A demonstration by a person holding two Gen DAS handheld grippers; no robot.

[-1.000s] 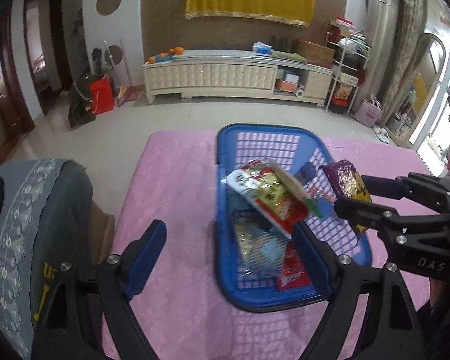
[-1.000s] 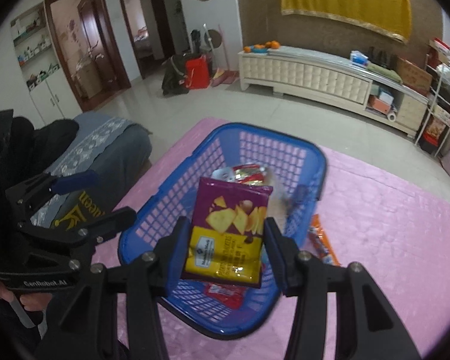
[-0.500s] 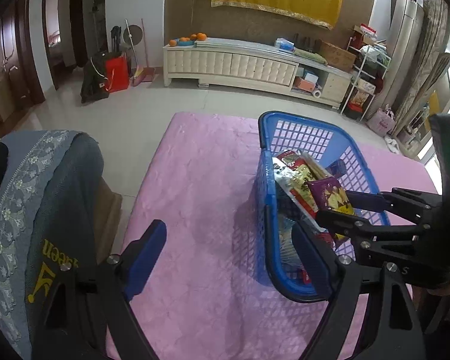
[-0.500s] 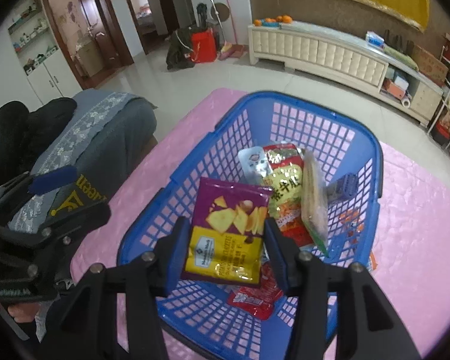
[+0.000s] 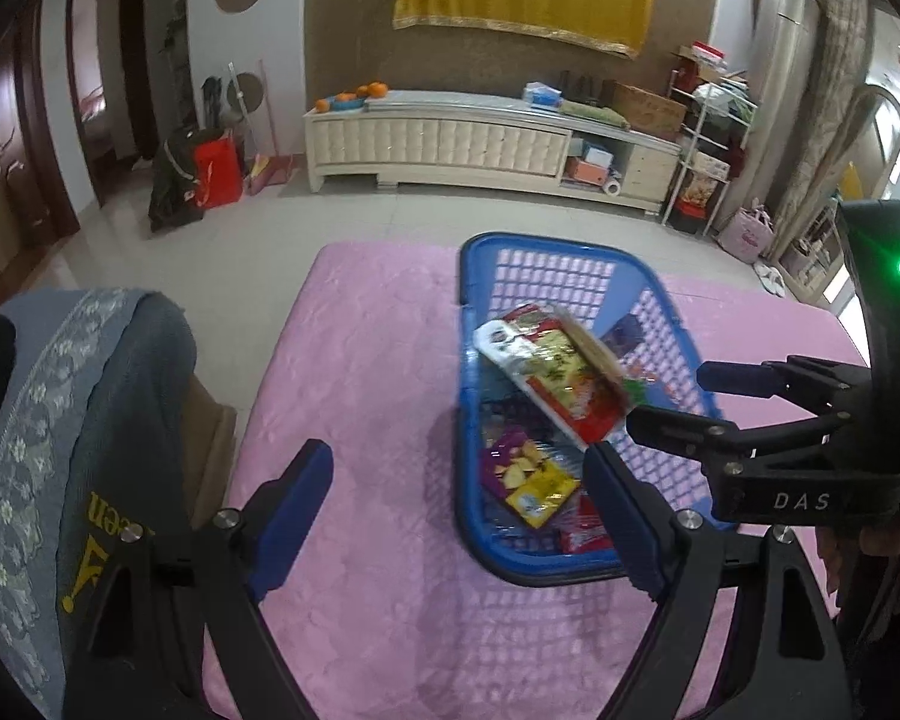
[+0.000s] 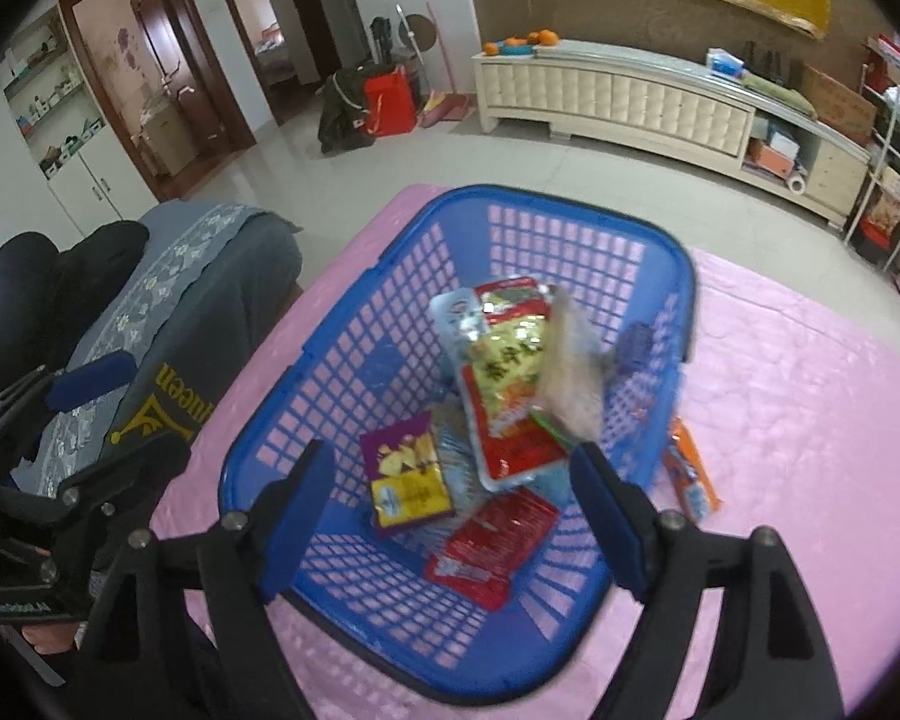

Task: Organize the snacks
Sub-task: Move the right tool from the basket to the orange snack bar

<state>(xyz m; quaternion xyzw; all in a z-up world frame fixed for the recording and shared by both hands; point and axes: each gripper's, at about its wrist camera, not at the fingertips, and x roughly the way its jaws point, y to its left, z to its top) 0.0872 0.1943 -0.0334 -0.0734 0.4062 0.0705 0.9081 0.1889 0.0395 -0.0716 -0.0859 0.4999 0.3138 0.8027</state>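
left gripper (image 5: 459, 513) open, empty, 7 o'clock of basket (image 6: 354, 354) | chip bag (image 6: 411, 474) lies in basket with other snacks | right gripper (image 6: 450, 495) jaws just opened, empty | orange packet (image 6: 690, 471) on table (image 6: 810, 420), basket's 3 o'clock, left to do

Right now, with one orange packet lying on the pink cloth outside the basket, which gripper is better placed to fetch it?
Right. The orange packet lies just beyond the basket wall, beside the right gripper, whose jaws have just opened, dropping the purple chip bag. The left gripper hangs across the basket.
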